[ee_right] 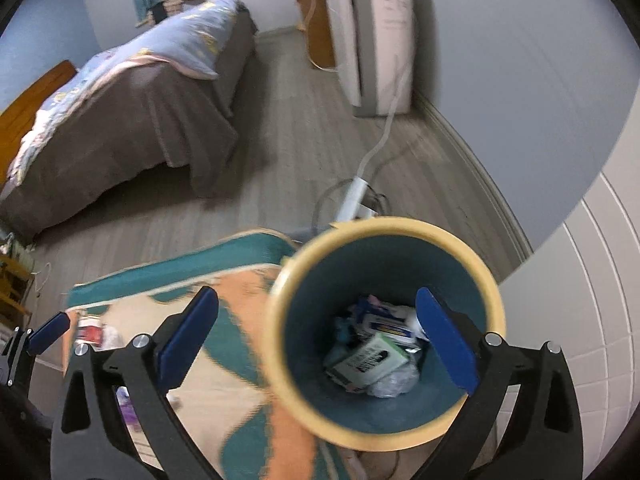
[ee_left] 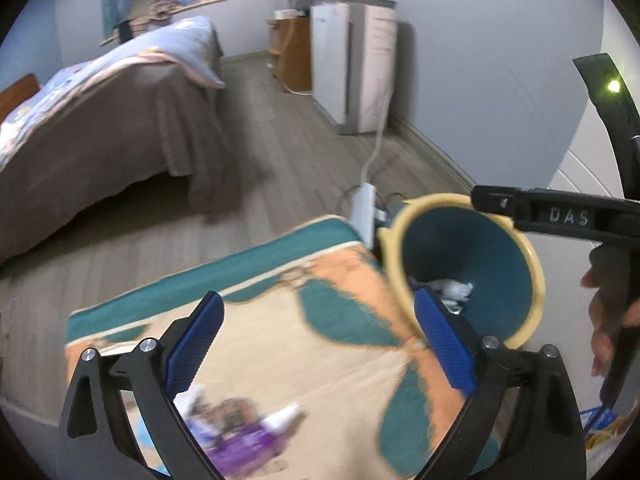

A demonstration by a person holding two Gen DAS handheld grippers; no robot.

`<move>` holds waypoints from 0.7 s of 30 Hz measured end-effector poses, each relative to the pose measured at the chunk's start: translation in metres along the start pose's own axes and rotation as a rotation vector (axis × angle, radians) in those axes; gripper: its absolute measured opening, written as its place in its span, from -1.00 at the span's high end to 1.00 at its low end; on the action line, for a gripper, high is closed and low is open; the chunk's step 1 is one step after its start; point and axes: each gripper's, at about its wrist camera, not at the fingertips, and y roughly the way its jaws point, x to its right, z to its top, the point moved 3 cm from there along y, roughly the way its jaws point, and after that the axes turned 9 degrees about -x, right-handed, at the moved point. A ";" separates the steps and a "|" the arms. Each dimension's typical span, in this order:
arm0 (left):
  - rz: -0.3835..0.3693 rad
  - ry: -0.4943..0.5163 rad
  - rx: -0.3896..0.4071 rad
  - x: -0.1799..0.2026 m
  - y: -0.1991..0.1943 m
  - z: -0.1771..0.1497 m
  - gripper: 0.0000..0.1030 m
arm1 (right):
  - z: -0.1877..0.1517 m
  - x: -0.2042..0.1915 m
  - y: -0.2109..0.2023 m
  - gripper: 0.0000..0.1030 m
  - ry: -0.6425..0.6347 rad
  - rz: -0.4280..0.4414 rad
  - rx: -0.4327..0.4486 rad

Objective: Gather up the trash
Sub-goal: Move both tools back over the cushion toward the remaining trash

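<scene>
A teal trash bin with a yellow rim point(ee_right: 384, 226) stands at the edge of a patterned rug point(ee_right: 240, 320). Inside it lie a white box point(ee_right: 372, 356), crumpled plastic point(ee_right: 394, 380) and other wrappers. My right gripper point(ee_right: 316, 340) hangs open above the bin's left rim, with nothing between its blue pads. My left gripper point(ee_left: 320, 340) is open and empty over the rug point(ee_left: 320, 360), left of the bin point(ee_left: 520, 264). A purple wrapper point(ee_left: 244, 440) and white scraps lie blurred on the rug beneath it. One blue finger point(ee_right: 48, 332) of the left gripper shows at the right wrist view's left edge.
A bed with a brown cover point(ee_left: 100, 128) stands on the wooden floor to the far left. A white appliance point(ee_left: 352, 64) and a wooden cabinet point(ee_left: 292, 52) stand against the back wall. A power strip with cables point(ee_right: 352, 196) lies just behind the bin. A person's hand point(ee_left: 604, 320) holds the right tool.
</scene>
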 end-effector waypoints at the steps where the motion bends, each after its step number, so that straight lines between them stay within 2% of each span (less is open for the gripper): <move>1: 0.015 -0.003 0.006 -0.009 -0.008 -0.003 -0.85 | 0.002 -0.007 -0.004 -0.89 -0.008 0.006 0.009; 5: 0.092 -0.012 0.025 -0.049 -0.037 -0.019 -0.86 | 0.001 -0.044 -0.010 -0.89 -0.039 0.034 0.022; 9: 0.129 -0.042 0.039 -0.084 -0.059 -0.042 -0.87 | -0.008 -0.082 -0.002 -0.89 -0.078 0.049 -0.010; 17: 0.186 -0.170 0.040 -0.151 -0.068 -0.080 -0.87 | -0.030 -0.143 0.023 -0.89 -0.152 0.039 -0.077; 21: 0.250 -0.157 0.032 -0.174 -0.068 -0.092 -0.87 | -0.042 -0.159 0.043 -0.89 -0.162 0.026 -0.131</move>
